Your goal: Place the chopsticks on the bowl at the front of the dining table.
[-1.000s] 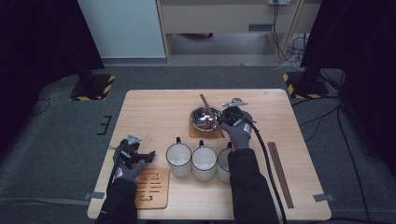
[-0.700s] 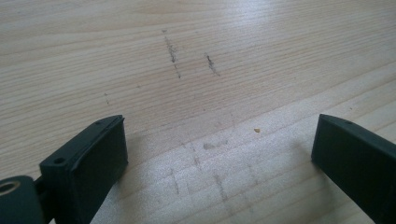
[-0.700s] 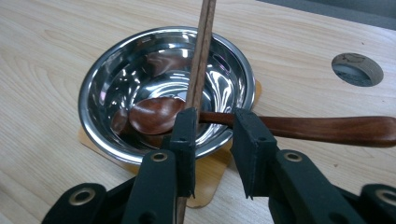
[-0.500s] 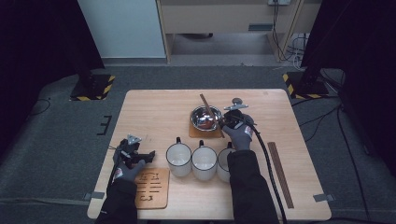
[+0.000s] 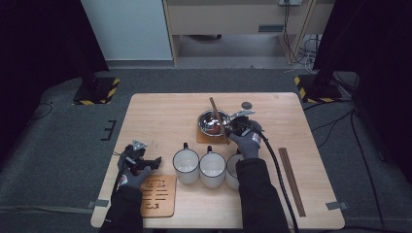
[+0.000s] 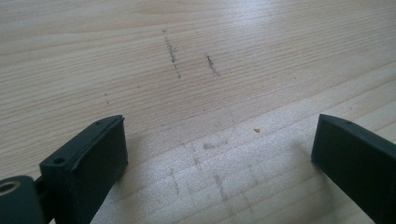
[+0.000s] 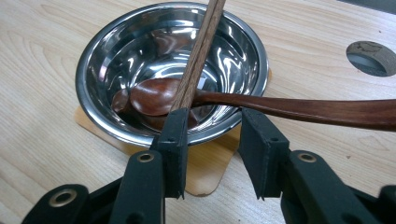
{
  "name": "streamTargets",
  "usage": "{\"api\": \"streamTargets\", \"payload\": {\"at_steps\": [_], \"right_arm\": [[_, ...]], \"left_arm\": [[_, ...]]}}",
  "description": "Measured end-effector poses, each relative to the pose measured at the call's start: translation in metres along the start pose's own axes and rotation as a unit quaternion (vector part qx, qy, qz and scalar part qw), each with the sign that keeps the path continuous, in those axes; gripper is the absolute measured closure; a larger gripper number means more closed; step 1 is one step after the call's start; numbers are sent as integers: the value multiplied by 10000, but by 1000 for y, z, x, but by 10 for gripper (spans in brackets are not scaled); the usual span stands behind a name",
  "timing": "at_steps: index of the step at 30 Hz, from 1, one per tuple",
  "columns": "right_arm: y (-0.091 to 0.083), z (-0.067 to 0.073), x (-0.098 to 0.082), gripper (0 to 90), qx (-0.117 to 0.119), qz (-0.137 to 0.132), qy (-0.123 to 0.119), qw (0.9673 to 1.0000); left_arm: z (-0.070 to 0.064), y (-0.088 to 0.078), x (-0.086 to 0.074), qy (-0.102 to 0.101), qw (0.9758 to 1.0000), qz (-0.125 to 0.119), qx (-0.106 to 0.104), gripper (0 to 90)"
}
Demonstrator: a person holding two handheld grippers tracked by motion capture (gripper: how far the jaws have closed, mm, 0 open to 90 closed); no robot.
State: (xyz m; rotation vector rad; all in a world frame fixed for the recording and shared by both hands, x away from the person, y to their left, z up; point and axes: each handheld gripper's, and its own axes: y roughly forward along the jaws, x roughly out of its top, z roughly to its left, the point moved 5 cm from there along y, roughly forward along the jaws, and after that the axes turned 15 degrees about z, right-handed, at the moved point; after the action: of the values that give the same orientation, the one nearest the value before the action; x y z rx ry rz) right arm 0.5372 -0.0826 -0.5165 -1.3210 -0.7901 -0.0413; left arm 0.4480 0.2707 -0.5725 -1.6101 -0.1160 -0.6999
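A: What surrounds the work?

B: A dim room with grey carpet, black curtains at both sides and a pale panel at the back. In the middle stands a light wooden tabletop with a round hole near its far right edge.

A: And the largest things on it?

B: Three white mugs in a row near the person's side, touching or almost touching. Left of them lies a wooden coaster with cut-out slots. A dark wooden strip lies along the right side, well apart from the rest.

A: Where is the steel bowl?

B: The steel bowl sits beyond the mugs on a thin wooden mat. A dark wooden spoon rests in it, its scoop at the bottom and its handle over the rim toward the right of the right gripper view. A long wooden stick leans across the bowl.

A: The right claw?

B: The right claw sits at the bowl's near rim, and its jaws have just been opening. They stand partly apart; the left one is against the stick's lower end, the spoon handle passes just above the gap, and neither is pinched.

A: The left one?

B: The left claw hovers low over bare wood near the coaster, jaws wide, holding nothing.
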Motion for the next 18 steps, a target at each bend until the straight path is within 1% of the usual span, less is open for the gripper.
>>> {"api": "streamTargets", "payload": {"at_steps": [18], "right_arm": [[1,13,2,574,96,-71,-263,9996]], "left_arm": [[0,0,0,1,10000,0,0,24]]}}
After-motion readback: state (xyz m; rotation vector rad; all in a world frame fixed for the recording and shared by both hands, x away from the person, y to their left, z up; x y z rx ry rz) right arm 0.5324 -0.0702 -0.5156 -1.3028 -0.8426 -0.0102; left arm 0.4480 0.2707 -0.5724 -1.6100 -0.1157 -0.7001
